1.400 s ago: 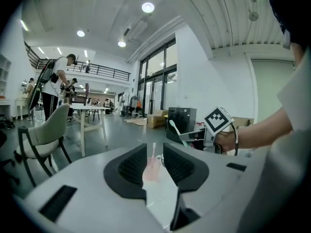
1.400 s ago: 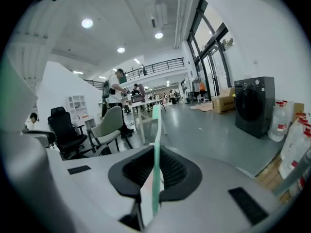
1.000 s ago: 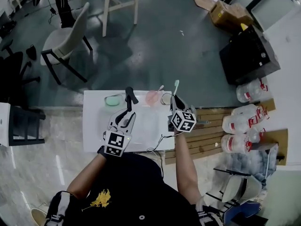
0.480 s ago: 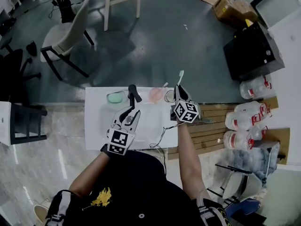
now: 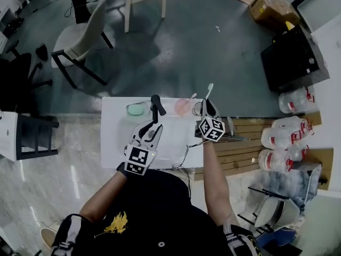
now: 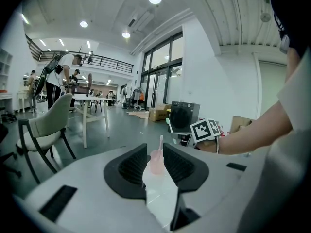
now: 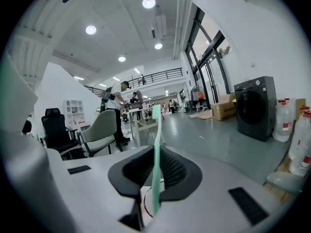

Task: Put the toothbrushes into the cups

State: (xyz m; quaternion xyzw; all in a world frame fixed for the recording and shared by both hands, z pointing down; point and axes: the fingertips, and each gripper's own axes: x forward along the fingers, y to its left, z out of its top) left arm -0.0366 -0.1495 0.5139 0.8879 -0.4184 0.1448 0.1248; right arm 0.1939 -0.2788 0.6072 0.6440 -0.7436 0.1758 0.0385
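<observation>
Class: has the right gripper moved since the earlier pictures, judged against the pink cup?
Yes. The right gripper, holding the green toothbrush, has shifted towards the table's far edge, closer to the pink cup.

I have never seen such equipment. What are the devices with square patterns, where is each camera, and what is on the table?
A person carries two hand-held two-jaw grippers; the patterned cubes are part of them. The head view looks down from the person's head; the other two cameras ride on the grippers. On the white table stand a green cup and a pink cup holding a pale toothbrush. The right gripper is shut on a green toothbrush. The left gripper is open and empty, facing the pink cup.
</observation>
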